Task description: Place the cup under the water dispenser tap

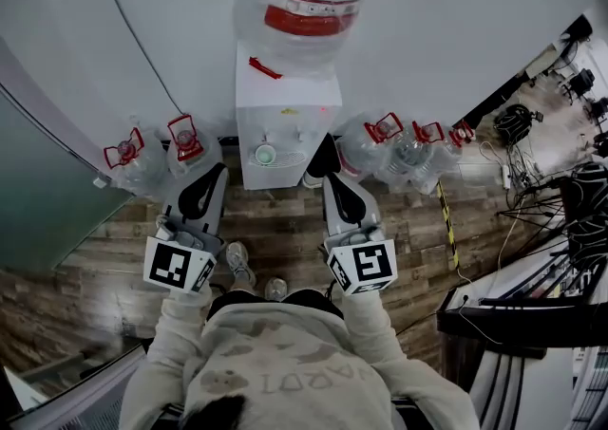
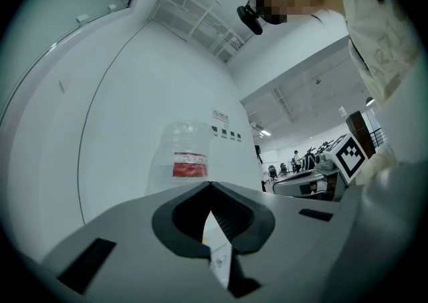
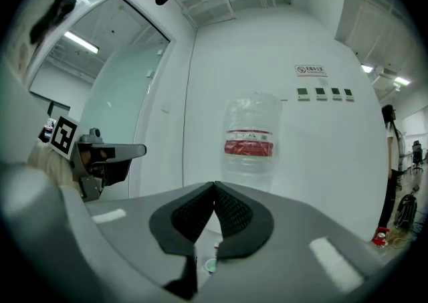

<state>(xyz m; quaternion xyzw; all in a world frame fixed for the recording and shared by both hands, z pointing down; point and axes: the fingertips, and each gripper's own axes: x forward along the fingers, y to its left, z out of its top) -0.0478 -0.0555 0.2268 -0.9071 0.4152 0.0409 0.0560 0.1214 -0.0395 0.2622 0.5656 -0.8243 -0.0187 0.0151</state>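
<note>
Head view: left gripper (image 1: 211, 177) and right gripper (image 1: 332, 181) are both held out level in front of the water dispenser (image 1: 285, 124), side by side and apart. Neither touches it. The cup (image 1: 265, 154) sits in the dispenser's recess, on the tray below the taps, clear of both grippers. An inverted bottle (image 1: 299, 1) sits on top of the dispenser. Spare bottles (image 1: 190, 148) stand on the wood floor (image 1: 285, 229) on either side of it, against the white wall (image 1: 171, 20). Cables (image 1: 518, 120) lie off to the right.

Left gripper view: left gripper (image 2: 210, 184) has its jaws pressed together at the tips, with nothing pinched. The inverted bottle (image 2: 184, 158) shows above the jaws against the curved white wall. The right gripper's marker cube (image 2: 352, 154) is at the right edge.

Right gripper view: right gripper (image 3: 214, 184) is fully closed, tips meeting, and holds nothing. The cup (image 3: 210, 266) shows small through the slot below the tips, well ahead of them and not in contact. The inverted bottle (image 3: 249, 141) is straight ahead. The left gripper (image 3: 100, 158) is off to the left, in front of a glass partition (image 3: 100, 94).
</note>
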